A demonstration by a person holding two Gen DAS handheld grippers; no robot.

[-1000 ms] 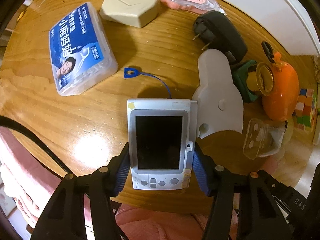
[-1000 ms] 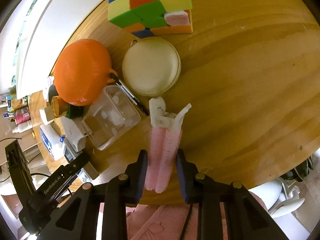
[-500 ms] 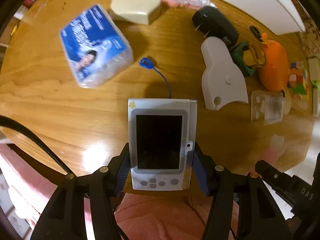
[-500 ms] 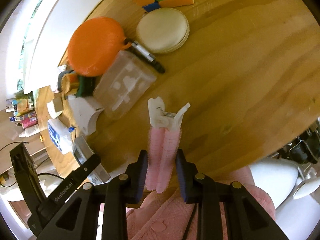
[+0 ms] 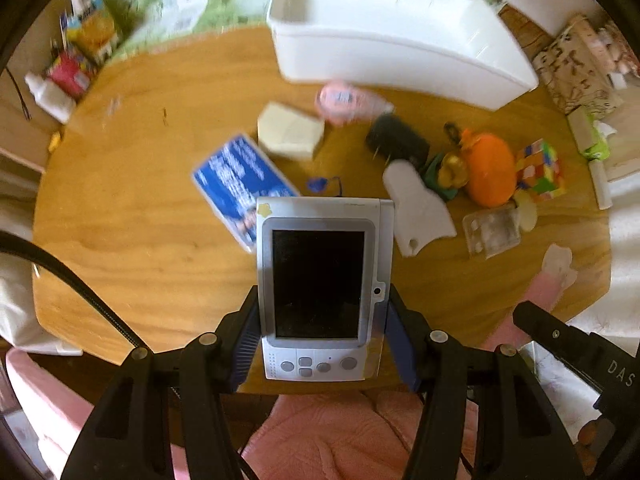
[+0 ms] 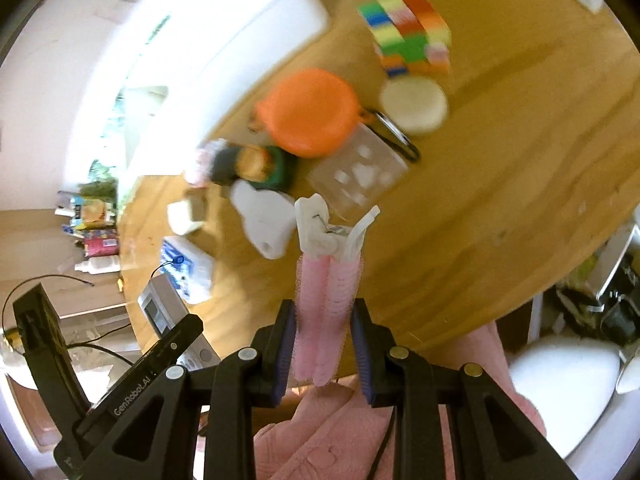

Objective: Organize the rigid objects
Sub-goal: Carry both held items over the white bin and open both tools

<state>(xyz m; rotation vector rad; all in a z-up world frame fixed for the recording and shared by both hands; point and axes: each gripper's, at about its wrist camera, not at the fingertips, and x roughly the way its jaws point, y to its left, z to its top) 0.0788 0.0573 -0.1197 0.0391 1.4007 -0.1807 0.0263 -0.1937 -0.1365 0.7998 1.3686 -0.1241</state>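
Note:
My left gripper (image 5: pixel 322 338) is shut on a silver handheld device (image 5: pixel 322 288) with a dark screen, held above the round wooden table (image 5: pixel 140 232). My right gripper (image 6: pixel 324 344) is shut on a pink hair-roller clip (image 6: pixel 326 280) with a white clasp, also lifted over the table; that clip (image 5: pixel 554 276) shows at the right edge of the left wrist view. The device (image 6: pixel 162 312) and the left gripper's black body appear at the lower left of the right wrist view. A white bin (image 5: pixel 392 28) stands at the table's far side.
On the table lie a blue-labelled box (image 5: pixel 240 184), a cream block (image 5: pixel 290 132), a pink pack (image 5: pixel 344 100), a black adapter (image 5: pixel 396 142), a white plastic piece (image 5: pixel 420 208), an orange pouch (image 5: pixel 490 170), a colour cube (image 5: pixel 538 170), a clear case (image 5: pixel 490 230) and a round cream tin (image 6: pixel 414 106).
Both grippers have risen and pulled back from the table with their objects, so the table items look smaller and the white bin has come into view. Both grips are unchanged.

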